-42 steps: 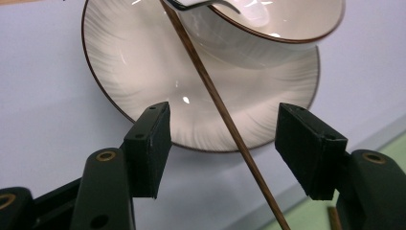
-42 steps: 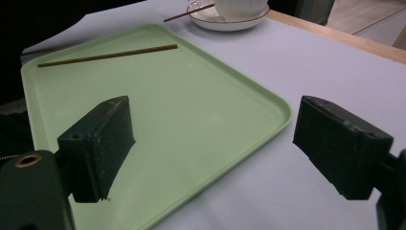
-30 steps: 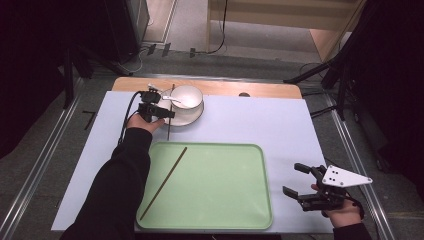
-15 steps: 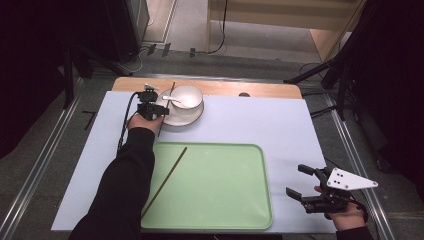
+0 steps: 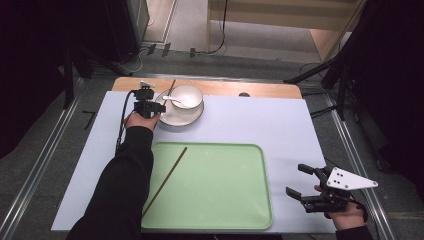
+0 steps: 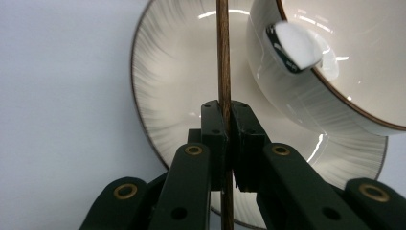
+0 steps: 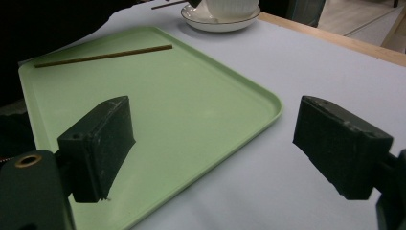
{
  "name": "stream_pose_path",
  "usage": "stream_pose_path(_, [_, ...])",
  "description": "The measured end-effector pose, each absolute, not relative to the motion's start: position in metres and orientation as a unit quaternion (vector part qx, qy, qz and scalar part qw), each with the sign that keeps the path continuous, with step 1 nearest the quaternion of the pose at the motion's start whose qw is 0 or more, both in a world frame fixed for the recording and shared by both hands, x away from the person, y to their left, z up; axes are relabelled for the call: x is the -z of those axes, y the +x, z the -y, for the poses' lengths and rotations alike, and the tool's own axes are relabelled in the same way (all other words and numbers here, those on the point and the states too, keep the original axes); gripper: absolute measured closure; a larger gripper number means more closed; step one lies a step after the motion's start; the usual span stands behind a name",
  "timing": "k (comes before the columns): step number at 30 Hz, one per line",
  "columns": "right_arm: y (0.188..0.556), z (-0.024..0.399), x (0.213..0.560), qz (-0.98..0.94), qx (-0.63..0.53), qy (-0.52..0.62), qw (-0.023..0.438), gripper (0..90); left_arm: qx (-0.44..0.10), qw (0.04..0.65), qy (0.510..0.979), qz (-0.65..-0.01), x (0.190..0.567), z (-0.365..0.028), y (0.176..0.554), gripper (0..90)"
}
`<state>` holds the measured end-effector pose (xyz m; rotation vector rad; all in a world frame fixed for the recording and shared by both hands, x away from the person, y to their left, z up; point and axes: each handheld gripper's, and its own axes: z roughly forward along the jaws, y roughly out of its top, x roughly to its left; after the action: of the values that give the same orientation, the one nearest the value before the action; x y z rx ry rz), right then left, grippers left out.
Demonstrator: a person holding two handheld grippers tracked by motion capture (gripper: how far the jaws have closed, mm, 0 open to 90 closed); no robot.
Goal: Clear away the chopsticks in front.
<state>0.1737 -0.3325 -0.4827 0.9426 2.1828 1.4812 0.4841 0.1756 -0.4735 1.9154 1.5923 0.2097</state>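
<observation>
Two chopsticks, split up: one (image 6: 223, 57) pinched between the shut jaws of the left gripper (image 5: 146, 106), running straight ahead of them across the rim of the saucer (image 6: 158, 100), just beside the bowl (image 6: 335, 72) with its white spoon (image 6: 298, 45); the other (image 5: 166, 176) already on the green tray (image 5: 225, 190), likely waiting for its mate. Right gripper (image 5: 310, 187) idle, jaws wide and empty, tray just ahead. Pale sheet (image 5: 260, 120) over a wooden desk (image 5: 220, 87); grey floor (image 5: 240, 60) and cables beyond.
</observation>
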Motion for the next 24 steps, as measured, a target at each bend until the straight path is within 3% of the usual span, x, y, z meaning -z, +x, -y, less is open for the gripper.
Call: stream_pose_path(24, [0.177, 0.326, 0.481, -0.773, -0.518, 0.325, 0.170, 14.5, -0.066, 0.334, 0.748, -0.570, 0.426, -0.230, 0.417, 86.0])
